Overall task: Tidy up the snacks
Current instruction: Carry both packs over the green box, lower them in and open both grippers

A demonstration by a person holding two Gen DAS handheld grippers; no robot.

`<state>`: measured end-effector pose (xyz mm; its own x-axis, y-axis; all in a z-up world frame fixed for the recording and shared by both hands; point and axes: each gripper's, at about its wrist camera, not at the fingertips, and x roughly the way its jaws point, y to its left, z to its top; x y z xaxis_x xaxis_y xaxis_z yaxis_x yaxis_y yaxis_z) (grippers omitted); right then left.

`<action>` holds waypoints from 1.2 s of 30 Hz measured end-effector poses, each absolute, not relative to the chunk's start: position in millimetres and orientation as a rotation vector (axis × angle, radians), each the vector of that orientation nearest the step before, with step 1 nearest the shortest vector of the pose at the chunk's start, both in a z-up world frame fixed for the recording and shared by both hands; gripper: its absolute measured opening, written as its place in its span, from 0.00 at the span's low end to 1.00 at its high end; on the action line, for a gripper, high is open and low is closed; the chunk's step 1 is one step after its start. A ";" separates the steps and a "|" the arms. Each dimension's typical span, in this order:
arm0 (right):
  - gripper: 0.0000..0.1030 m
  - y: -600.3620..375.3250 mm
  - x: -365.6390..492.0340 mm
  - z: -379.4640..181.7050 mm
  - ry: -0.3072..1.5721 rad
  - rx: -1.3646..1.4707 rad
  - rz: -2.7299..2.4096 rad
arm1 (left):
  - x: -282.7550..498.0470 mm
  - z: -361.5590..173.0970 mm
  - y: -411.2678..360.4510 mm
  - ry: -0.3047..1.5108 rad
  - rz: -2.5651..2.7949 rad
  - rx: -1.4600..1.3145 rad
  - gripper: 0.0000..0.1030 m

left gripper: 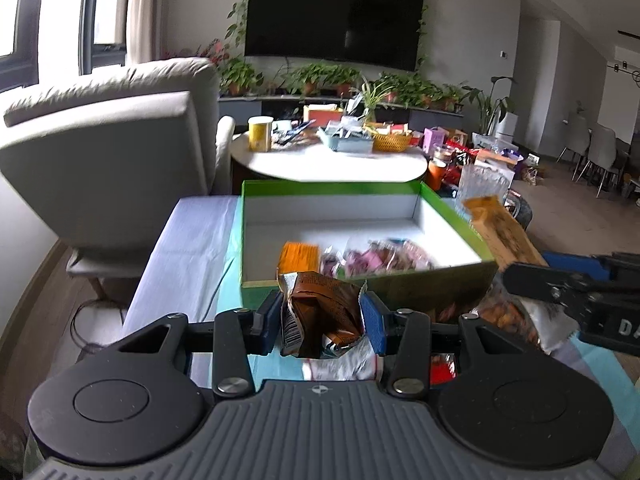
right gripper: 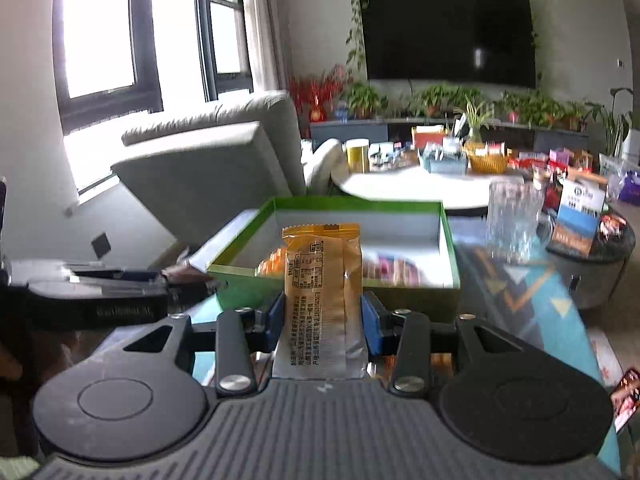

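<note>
Two tools loaded: left tool clamped on crumpled brown packet, right tool clamped on orange packet, both before green box. Risk: slick wrappers slipping, landing short on desk.

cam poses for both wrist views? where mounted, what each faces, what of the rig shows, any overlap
Left wrist: sits on the left gripper, faces the green box and TV; its fingers clamp a brown snack packet; the right gripper enters from the right, holding an orange snack packet.
Right wrist: sits on the right gripper, faces the same box; its fingers clamp the orange packet; the left gripper shows at left.
Shared: box, armchair, round table, TV.
</note>
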<state>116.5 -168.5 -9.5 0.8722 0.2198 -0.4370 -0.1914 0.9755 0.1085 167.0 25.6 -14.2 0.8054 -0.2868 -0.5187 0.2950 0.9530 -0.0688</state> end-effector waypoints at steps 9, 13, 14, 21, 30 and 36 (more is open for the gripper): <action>0.33 -175.4 148.2 -2.0 0.418 0.065 0.200 | 200.8 2.8 8.8 0.495 -0.308 0.044 0.39; 0.34 -181.1 166.0 -4.1 0.420 0.079 0.186 | 218.3 2.8 2.4 0.486 -0.307 0.056 0.39; 0.34 -182.7 170.8 -4.9 0.421 0.082 0.183 | 223.4 2.5 0.5 0.485 -0.307 0.058 0.39; 0.34 -188.2 196.6 -12.2 0.434 0.089 0.169 | 257.4 -11.4 -12.8 0.518 -0.314 0.084 0.39; 0.34 -194.8 232.1 -33.6 0.507 0.123 0.150 | 288.8 -34.6 -29.5 0.578 -0.330 0.101 0.39; 0.34 -197.4 240.5 -43.6 0.545 0.139 0.141 | 298.0 -46.2 -34.1 0.607 -0.334 0.114 0.39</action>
